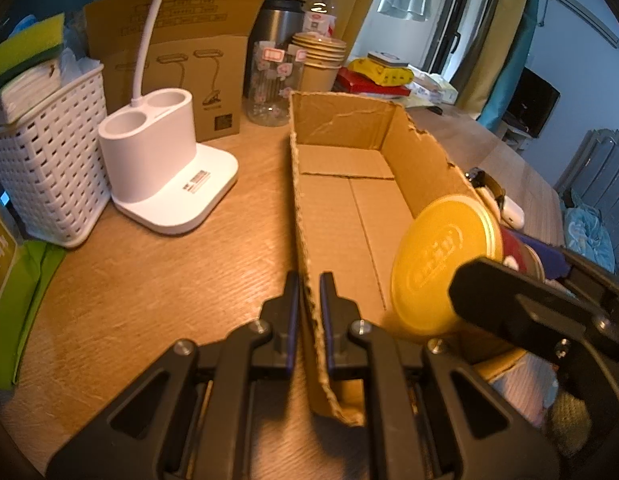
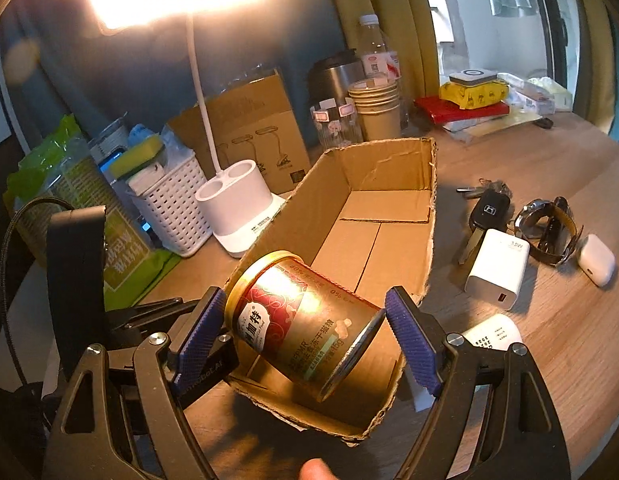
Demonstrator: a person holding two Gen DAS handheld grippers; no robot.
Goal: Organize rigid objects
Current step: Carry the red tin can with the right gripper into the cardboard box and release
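Observation:
An open cardboard box lies on the wooden desk, empty inside; it also shows in the right wrist view. My left gripper is shut on the box's left wall near its front end. My right gripper is shut on a red-and-gold can, tilted on its side, held end to end above the box's near end. The can's yellow lid shows in the left wrist view, over the box's right wall.
A white lamp base, a white woven basket and a lamp carton stand left of the box. Paper cups, a jar and bottles stand behind it. A car key, charger, watch and earbud case lie right of it.

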